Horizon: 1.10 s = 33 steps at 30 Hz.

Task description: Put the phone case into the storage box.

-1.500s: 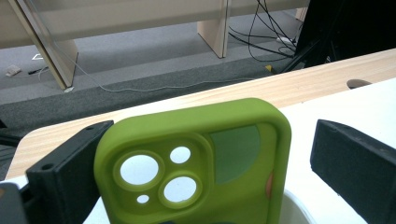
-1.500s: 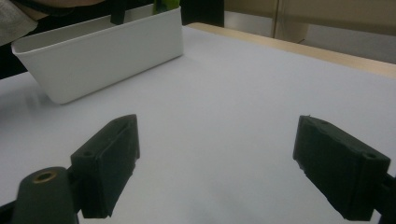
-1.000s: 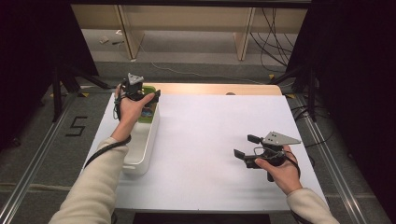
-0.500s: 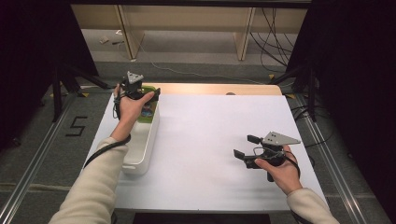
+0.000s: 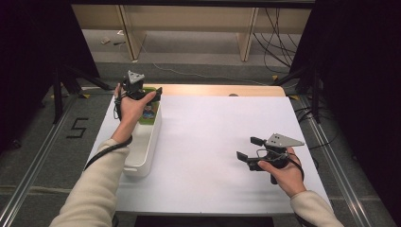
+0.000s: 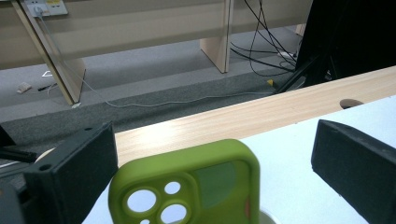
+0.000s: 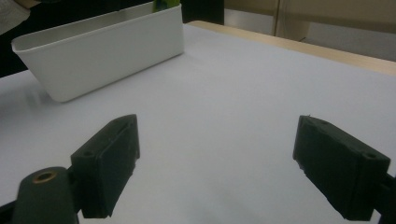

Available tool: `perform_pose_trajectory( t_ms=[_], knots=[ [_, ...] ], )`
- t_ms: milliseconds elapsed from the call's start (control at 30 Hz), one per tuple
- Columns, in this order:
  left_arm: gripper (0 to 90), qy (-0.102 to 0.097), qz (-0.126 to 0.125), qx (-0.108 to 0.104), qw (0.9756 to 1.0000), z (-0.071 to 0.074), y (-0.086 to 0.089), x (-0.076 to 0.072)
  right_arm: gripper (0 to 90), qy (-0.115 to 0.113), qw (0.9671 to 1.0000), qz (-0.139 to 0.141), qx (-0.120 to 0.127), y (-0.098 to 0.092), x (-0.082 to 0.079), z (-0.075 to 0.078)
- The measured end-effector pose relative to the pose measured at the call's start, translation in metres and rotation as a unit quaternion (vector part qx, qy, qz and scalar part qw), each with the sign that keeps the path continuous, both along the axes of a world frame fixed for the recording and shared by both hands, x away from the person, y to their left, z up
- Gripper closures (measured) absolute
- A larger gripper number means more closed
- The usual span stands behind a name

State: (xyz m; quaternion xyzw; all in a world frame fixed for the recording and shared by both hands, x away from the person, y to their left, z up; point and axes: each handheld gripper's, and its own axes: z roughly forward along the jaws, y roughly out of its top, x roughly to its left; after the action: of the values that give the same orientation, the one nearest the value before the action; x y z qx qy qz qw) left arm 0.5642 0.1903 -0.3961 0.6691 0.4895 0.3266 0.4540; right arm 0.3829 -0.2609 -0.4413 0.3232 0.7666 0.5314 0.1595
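Observation:
A green phone case [image 6: 187, 186] with round camera holes stands upright between the wide-apart jaws of my left gripper [image 6: 215, 142]; neither pad touches it. From above, the left gripper [image 5: 153, 94] hovers over the far end of a long white bin [image 5: 142, 161], where the green case [image 5: 150, 111] pokes up. My right gripper [image 5: 247, 148] is held open over the right side of the white table top with nothing between its jaws. In the right gripper view those jaws [image 7: 215, 154] point across the table towards the bin [image 7: 107, 51].
A bare wooden strip [image 5: 217, 90] runs along the table's far edge, with a small hole in it. Beyond it lie grey floor, wooden panel legs and loose cables [image 6: 261, 42]. Dark stands flank both sides of the table.

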Motion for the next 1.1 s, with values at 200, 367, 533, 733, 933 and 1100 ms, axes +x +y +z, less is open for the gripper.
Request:
perform_pose_trajectory(
  t_ms=[200,367,533,733,933,1100],
  knots=[
    [0.0,-0.006,-0.003,-0.002,1.0000,0.006,0.000,-0.006,15.7,0.001,1.0000,0.000,-0.001,0.000,0.000,0.000],
    [0.1,-0.009,-0.009,-0.001,0.9999,0.010,-0.004,-0.012,15.7,0.001,1.0000,-0.001,-0.001,0.000,0.000,0.000],
    [0.8,-0.008,-0.011,-0.014,0.9998,0.015,-0.004,-0.021,15.7,0.000,1.0000,-0.003,-0.001,-0.001,0.000,0.001],
    [2.8,-0.009,-0.022,-0.034,0.9991,0.019,-0.004,-0.034,15.7,-0.001,1.0000,-0.002,-0.002,0.000,0.000,0.001],
    [4.5,-0.009,-0.038,-0.043,0.9983,0.022,-0.007,-0.046,15.7,-0.003,1.0000,-0.003,-0.001,0.000,0.000,0.001],
    [5.2,-0.012,-0.052,-0.039,0.9978,0.023,-0.011,-0.055,15.7,-0.003,1.0000,-0.003,-0.001,0.000,0.000,0.001]
  ],
)
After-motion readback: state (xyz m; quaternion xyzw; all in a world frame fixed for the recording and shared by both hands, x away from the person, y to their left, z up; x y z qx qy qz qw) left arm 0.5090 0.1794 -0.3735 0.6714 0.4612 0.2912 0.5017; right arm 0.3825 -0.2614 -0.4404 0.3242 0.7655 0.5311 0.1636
